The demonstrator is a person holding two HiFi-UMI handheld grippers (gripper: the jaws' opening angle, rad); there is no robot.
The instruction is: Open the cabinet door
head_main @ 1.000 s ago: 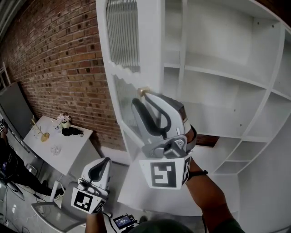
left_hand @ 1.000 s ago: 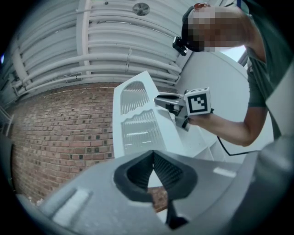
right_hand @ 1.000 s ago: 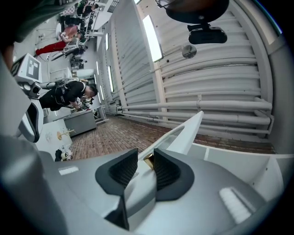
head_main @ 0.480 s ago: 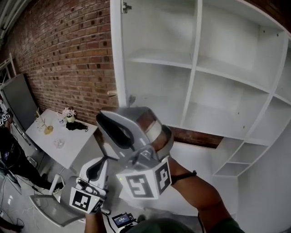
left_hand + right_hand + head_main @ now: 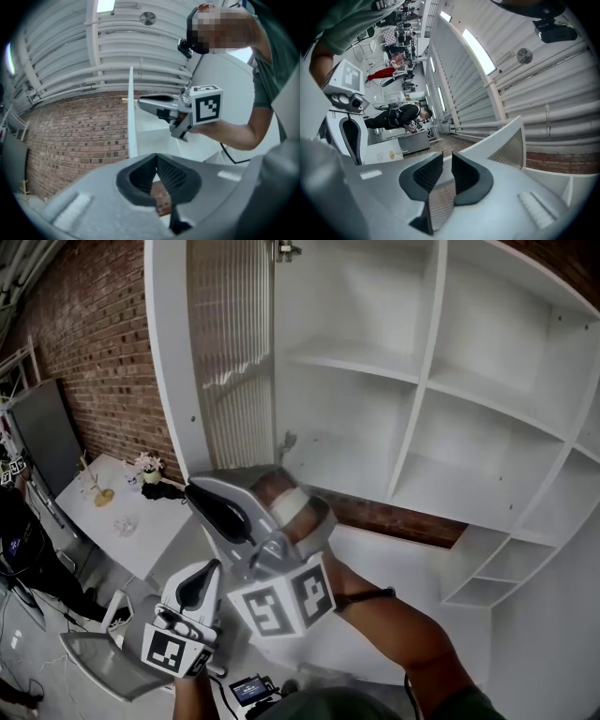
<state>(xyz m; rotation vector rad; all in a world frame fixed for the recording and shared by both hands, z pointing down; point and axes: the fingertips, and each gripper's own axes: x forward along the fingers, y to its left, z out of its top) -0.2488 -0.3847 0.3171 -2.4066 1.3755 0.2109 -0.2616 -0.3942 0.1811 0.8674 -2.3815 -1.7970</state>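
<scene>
Shows door [image 5: 225,362] standing wide open, as task asks; right gripper [image 5: 199,501] jaws narrowly apart, empty; left gripper [image 5: 202,585] jaws together.

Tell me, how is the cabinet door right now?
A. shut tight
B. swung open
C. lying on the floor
B: the door is swung out to the left, so the shelves show in full.

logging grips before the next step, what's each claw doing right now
left gripper: claw closed, empty
right gripper: claw open, just narrowed, nothing between; cabinet door ahead
</scene>
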